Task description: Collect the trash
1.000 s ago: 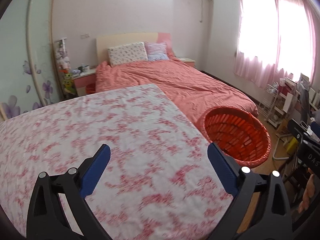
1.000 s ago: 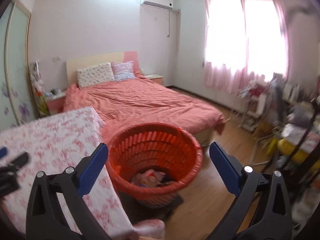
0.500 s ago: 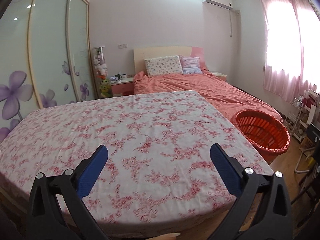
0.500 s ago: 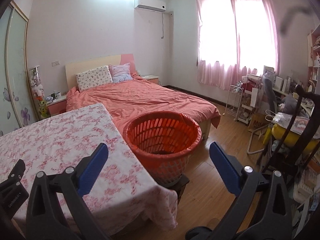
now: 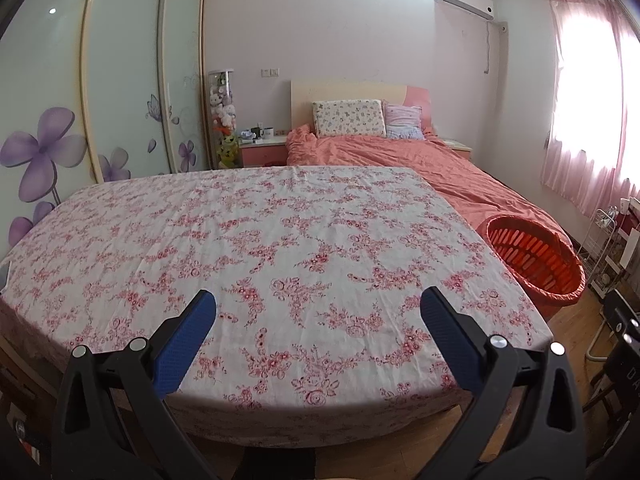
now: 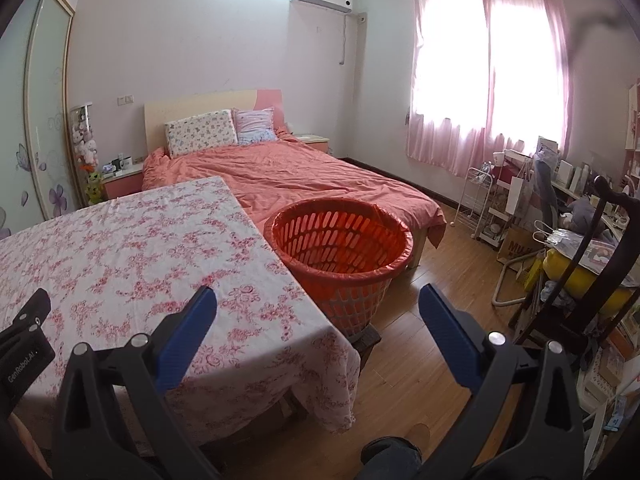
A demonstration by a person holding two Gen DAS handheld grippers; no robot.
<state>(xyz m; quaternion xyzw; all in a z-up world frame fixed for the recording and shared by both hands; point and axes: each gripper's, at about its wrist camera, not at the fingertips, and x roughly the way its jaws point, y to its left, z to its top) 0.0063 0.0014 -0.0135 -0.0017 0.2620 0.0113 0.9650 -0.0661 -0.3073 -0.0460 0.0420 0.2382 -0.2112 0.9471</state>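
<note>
Bedroom daylight falls from pink curtains [image 6: 480, 80] across a table under a floral tablecloth [image 5: 260, 248], and the cloth's whole top shows only its pattern. The left gripper [image 5: 318, 334] hangs above the table's near edge with its blue-padded jaws spread wide and nothing between them. The right gripper [image 6: 318, 330] hangs off the table's right corner, over the cloth's drooping edge and the wooden floor [image 6: 420, 288], its jaws equally wide apart and bare. The orange laundry basket [image 6: 344, 252], lined with an orange bag, stands on the floor just beside the table's right side, between the table and the bed [image 6: 304, 176] with its salmon cover; from the right wrist view its inside bottom cannot be seen. In the left wrist view the same basket [image 5: 536, 256] sits at the table's far right edge. A black part of the left tool, marked GenRobot.AI, shows at the left border of the right wrist view.
</note>
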